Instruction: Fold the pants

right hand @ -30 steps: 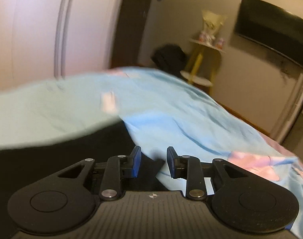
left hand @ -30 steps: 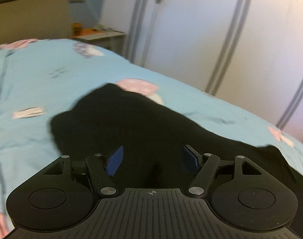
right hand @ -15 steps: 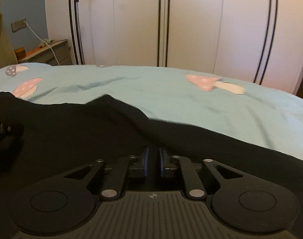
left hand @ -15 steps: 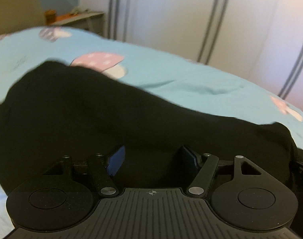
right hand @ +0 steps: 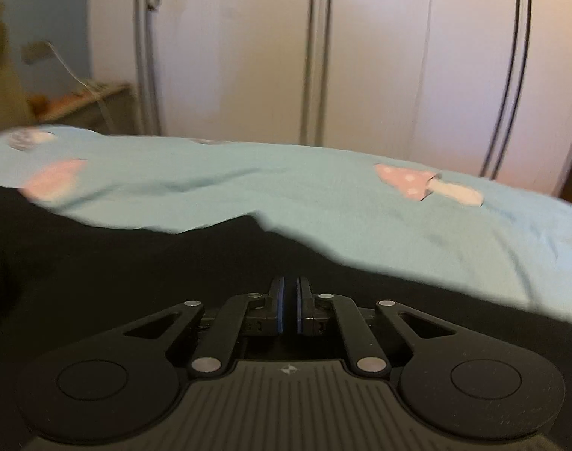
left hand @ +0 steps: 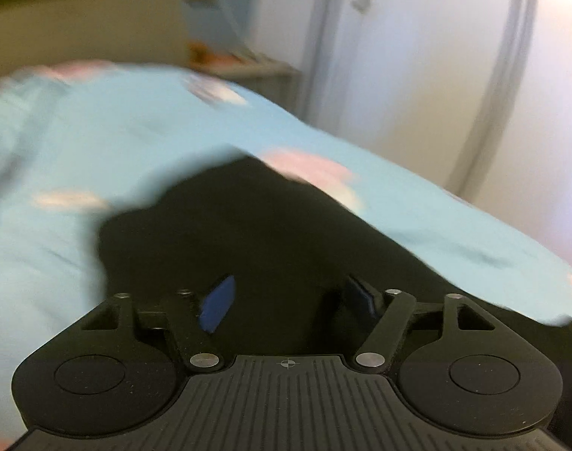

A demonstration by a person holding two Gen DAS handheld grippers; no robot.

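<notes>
Item one, the black pants (left hand: 278,233): in my left wrist view they fill the lower centre of the frame as a dark mass that narrows toward an edge near mid-frame, lying on the light blue bedsheet (left hand: 98,131); the picture is smeared, so I cannot make out seams or folds. Item two, my left gripper (left hand: 288,300): its blue-padded fingers (left hand: 218,302) stand wide apart at the bottom of the frame, released, with black cloth showing between and beneath them; whether they touch the cloth I cannot tell. Item three, my right gripper (right hand: 289,306): the jaws are drawn nearly together at lower centre, with only a thin gap between the pads, over the pants (right hand: 135,263), which run as a dark band across the lower half of that frame; I cannot tell whether any cloth is pinched between them. Item four, the bedsheet (right hand: 323,195) in the right wrist view: it lies across mid-frame behind the pants, printed with a pink mushroom (right hand: 417,184) at right. Item five, background: white wardrobe doors (right hand: 380,56) across the top, and a bedside table (right hand: 87,109) at upper left.
</notes>
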